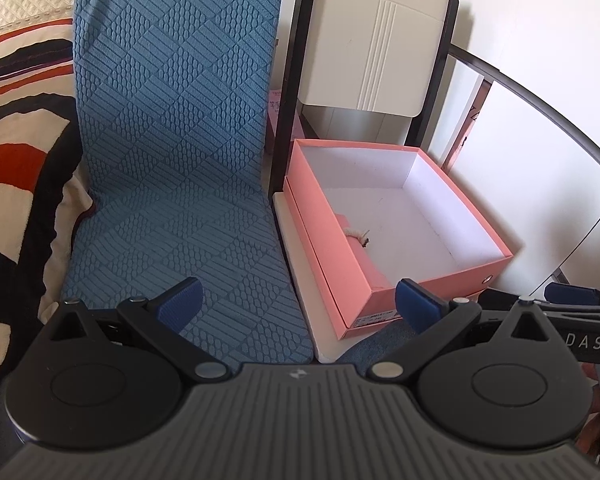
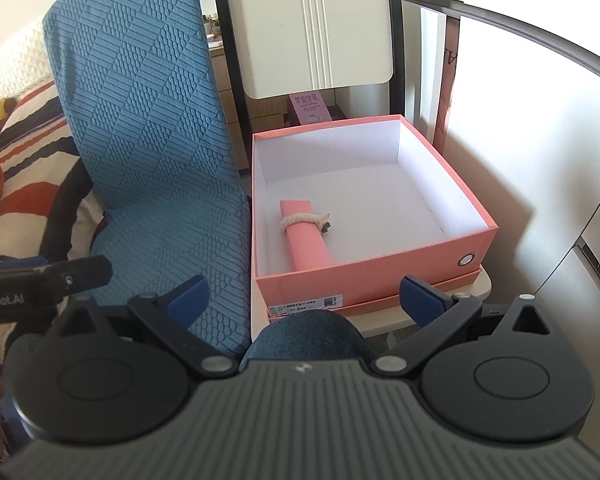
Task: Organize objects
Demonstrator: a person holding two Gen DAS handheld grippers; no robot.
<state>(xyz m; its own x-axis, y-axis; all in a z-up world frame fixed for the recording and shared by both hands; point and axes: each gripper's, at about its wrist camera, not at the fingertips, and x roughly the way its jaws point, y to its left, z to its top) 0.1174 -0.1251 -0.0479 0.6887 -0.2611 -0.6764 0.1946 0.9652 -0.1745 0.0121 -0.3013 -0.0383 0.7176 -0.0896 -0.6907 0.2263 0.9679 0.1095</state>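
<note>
An open pink box (image 2: 380, 272) with a white inside stands on a white chair seat (image 2: 472, 292); it also shows in the left wrist view (image 1: 452, 280). A pink rolled item (image 2: 306, 240) tied with a white cord (image 2: 300, 220) lies inside at the box's left; only part of the roll (image 1: 342, 224) shows in the left wrist view. My left gripper (image 1: 298, 306) is open and empty, low in front of the box's near left corner. My right gripper (image 2: 304, 298) is open and empty, just before the box's front wall.
A blue textured floor seat (image 1: 172, 152) stands left of the box, also in the right wrist view (image 2: 152, 140). A striped blanket (image 1: 16, 160) lies far left. The white chair back (image 2: 312, 32) rises behind the box. A denim knee (image 2: 308, 334) sits under the right gripper. A white wall (image 2: 540, 160) is at right.
</note>
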